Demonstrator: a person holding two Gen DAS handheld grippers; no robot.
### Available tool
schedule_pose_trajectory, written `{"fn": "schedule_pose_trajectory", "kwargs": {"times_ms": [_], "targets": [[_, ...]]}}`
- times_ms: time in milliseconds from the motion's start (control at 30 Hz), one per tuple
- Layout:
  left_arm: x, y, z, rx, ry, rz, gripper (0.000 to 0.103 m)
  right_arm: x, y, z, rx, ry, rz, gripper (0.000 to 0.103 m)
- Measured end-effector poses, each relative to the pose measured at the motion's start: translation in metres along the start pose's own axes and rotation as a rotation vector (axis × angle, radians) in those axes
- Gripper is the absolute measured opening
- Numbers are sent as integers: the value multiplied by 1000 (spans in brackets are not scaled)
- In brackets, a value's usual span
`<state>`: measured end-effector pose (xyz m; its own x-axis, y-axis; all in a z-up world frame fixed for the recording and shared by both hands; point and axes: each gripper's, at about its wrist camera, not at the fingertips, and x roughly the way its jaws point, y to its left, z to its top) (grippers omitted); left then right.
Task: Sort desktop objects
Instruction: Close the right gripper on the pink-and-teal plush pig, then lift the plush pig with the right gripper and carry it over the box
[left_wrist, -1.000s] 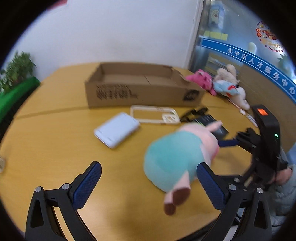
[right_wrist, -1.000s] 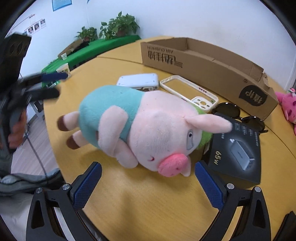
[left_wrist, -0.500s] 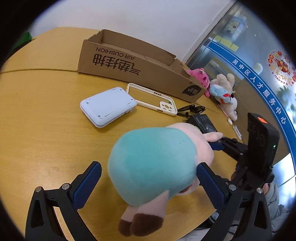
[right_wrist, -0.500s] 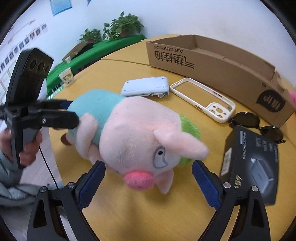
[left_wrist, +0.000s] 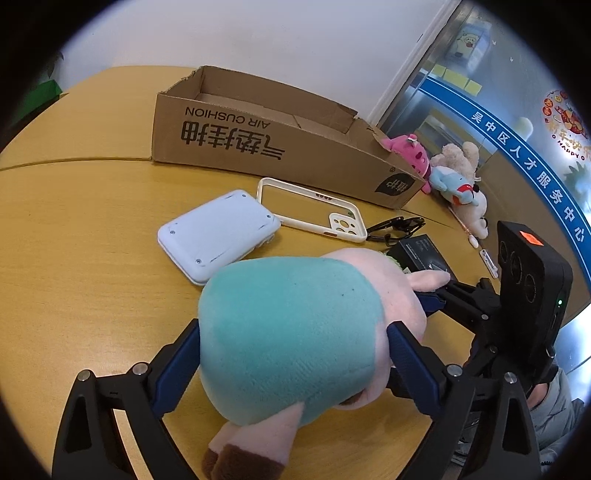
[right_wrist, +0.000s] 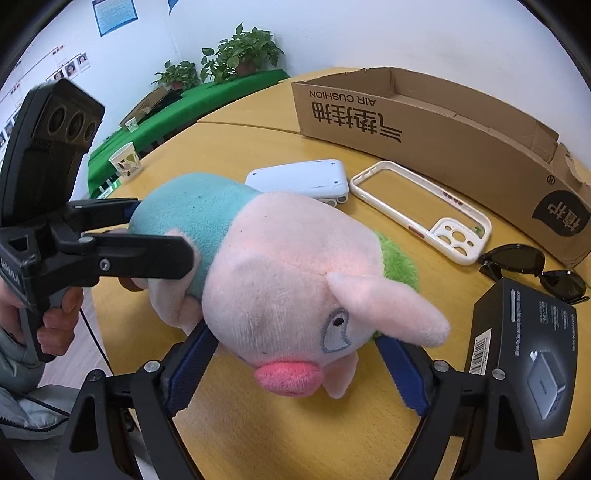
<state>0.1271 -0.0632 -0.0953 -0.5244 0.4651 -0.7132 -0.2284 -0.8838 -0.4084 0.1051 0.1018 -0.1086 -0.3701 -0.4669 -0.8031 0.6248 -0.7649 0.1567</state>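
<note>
Gripping the pig (left_wrist: 291, 332) from both ends, left tongs (left_wrist: 295, 354) pinch its teal body, right tongs (right_wrist: 295, 354) clasp the head. Soft, light plush; it hangs over the counter (left_wrist: 92, 240), box (left_wrist: 258, 129) well beyond.

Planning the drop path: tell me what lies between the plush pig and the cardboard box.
In both wrist views, the white device and the phone case lie on the table between the plush pig and the cardboard box.

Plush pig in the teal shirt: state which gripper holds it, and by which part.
Both. The left gripper clamps the pink plush pig around its teal-shirted rear body; the right gripper clamps its head.
</note>
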Motion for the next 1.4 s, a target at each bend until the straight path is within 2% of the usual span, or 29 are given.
{"fn": "schedule_pose_trajectory", "kwargs": {"times_ms": [133, 200, 300, 433, 567, 700, 733, 800, 967, 1100, 1233, 1300, 1400], "targets": [[4, 8, 4, -12, 10, -21, 93, 0, -8, 3, 14, -12, -25, 93], [5, 9, 4, -6, 10, -22, 93, 1, -6, 6, -13, -11, -57, 98], [6, 15, 5, -27, 13, -40, 93, 1, -1, 10, -51, -20, -97, 99], [8, 20, 5, -36, 18, -64, 93, 10, -9, 11, -4, -10, -49, 100], [9, 13, 7, 14, 34, -66, 92, 21, -18, 10, 67, 18, 56, 91], [4, 6, 13, 47, 37, -69, 89, 17, -13, 12, 59, 9, 59, 77], [0, 5, 16, 46, 25, -73, 88, 15, -11, 12, 60, 7, 66, 73], [-12, 2, 26, 49, -14, -93, 88, 9, -9, 15, 73, -13, 88, 71], [-52, -20, 78, 180, -148, -90, 88, -28, -12, 54, 55, -156, 74, 71], [-67, -38, 129, 288, -236, -61, 88, -70, -21, 106, -10, -300, -11, 71], [-75, -50, 179, 363, -306, -53, 89, -102, -29, 153, -81, -375, -111, 71], [-81, -53, 208, 385, -356, -79, 88, -119, -33, 185, -121, -404, -170, 71], [-90, -52, 250, 394, -413, -123, 88, -137, -43, 222, -151, -451, -205, 71]]}}
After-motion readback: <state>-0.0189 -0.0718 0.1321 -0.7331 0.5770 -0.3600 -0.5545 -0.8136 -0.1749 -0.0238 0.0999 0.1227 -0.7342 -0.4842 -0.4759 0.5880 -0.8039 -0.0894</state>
